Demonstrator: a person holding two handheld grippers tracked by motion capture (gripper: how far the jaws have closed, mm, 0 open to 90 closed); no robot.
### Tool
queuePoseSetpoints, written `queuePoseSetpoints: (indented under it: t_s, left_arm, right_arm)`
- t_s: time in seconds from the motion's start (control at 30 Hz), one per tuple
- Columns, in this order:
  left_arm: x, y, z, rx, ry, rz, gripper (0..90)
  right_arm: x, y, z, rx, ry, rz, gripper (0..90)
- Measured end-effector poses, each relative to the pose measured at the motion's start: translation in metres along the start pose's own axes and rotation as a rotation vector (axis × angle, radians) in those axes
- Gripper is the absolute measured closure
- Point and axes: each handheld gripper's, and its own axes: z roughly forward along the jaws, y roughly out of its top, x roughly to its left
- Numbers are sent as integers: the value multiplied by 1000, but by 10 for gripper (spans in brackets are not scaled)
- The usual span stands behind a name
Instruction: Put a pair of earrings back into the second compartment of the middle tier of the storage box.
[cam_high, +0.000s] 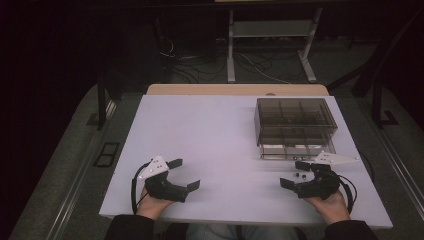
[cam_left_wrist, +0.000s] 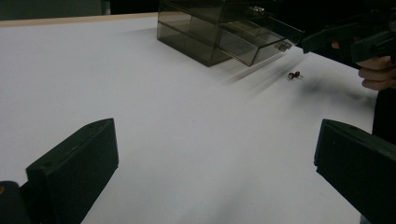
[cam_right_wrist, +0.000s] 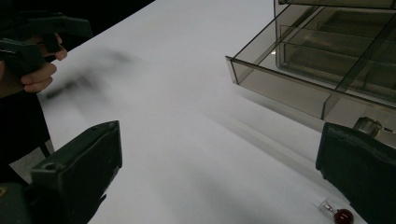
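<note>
From the high view, my right tongs (cam_high: 297, 173) sit at the near right of the table (cam_high: 210, 135), spread wide and holding nothing. The small dark pins (cam_high: 300, 175) lie just between and beside their tips, on the near side of the smoky drawer box (cam_high: 294, 122), whose bottom drawer (cam_high: 295, 150) is pulled out toward me. My left tongs (cam_high: 187, 174) are well apart at the near left, also wide and empty, so the right hand is plainly the nearer one.

In the left gripper view, my left tongs (cam_left_wrist: 215, 163) frame bare table; the pins (cam_left_wrist: 293, 74) lie far off to the right, below the open drawer (cam_left_wrist: 261, 35), with my right hand (cam_left_wrist: 378, 70) just beyond them.

In the right gripper view, my right tongs (cam_right_wrist: 219, 172) gape wide. One red-headed pin (cam_right_wrist: 338, 213) lies on the table just inside the right-hand jaw, low and close, its clear shank pointing up and left. The drawer's front lip (cam_right_wrist: 280, 88) stands just past it. I judge a small shift right and down would centre it.
</note>
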Motion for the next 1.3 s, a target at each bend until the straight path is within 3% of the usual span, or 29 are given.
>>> queuePoseSetpoints:
  t_s: [0.43,0.5,0.93,1.3]
  left_arm:
    - [1,-1,2,5,-13,-19,0]
    - [1,-1,2,8,-13,-16,0]
    - [2,-4,1,14,-1,-40,0]
    - [3,-4,1,14,-2,-56,0]
  right_arm:
    - [4,0,0,23,-2,-10,1]
    - [6,2,-1,28,-17,-31,1]
    - [8,4,-6,60,-51,-19,1]
    - [6,30,-25,70,-89,-37,2]
